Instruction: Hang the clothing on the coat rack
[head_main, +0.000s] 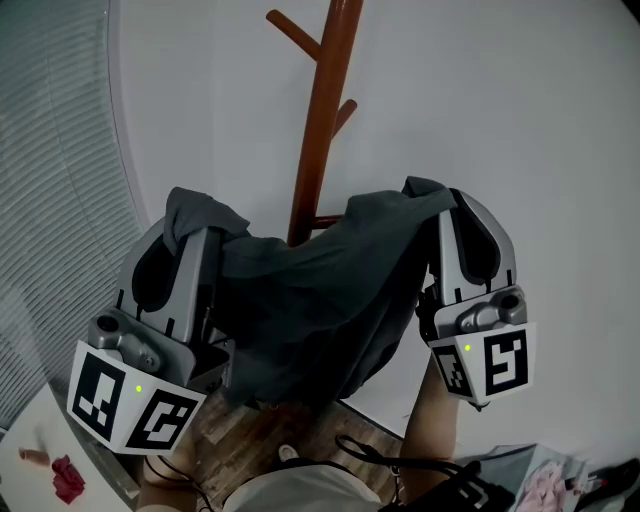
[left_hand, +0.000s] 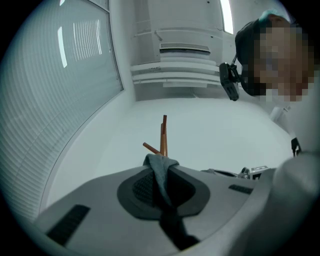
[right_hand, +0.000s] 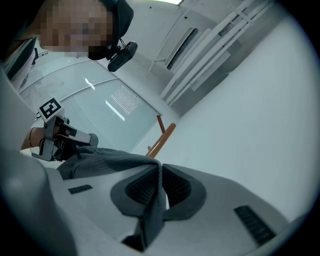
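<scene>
**Grips.** L gripper (head_main: 195, 240), lower left of head view: jaws closed tight on a fold of the dark grey garment (head_main: 310, 300). Its own view shows cloth pinched btwn the pads and bunched over the tips. R gripper (head_main: 452, 205), right of ctr: jaws likewise clamped on a garment edge, no gap visible, cloth trailing down btwn the pads.

**Task item.** Garment hangs spread btwn the two grippers. Its top edge sags mid-frame and the body drops toward bottom ctr. It is on no peg in view.

**Rack.** Coat rack (head_main: 325, 110), a brown wooden pole, rises from frame ctr to top edge behind the garment. One peg (head_main: 295, 33) slants to upper left, a short peg (head_main: 345, 115) sits right of the pole, and a low stub (head_main: 325, 222) shows just above the sagging edge. Base hidden by cloth.

**Step in hand (judged).** Bringing garment to a peg.

**To do it well:**
- Keep both grips firm and the top edge taut.
- Raise the edge above the chosen peg tip, then lower so the cloth drapes on both sides of the peg.
- Open neither jaw until the wt sits on the peg, then let go one side at a time.
- Don't shove the pole; stability can't be checked w/ the base unseen.
</scene>
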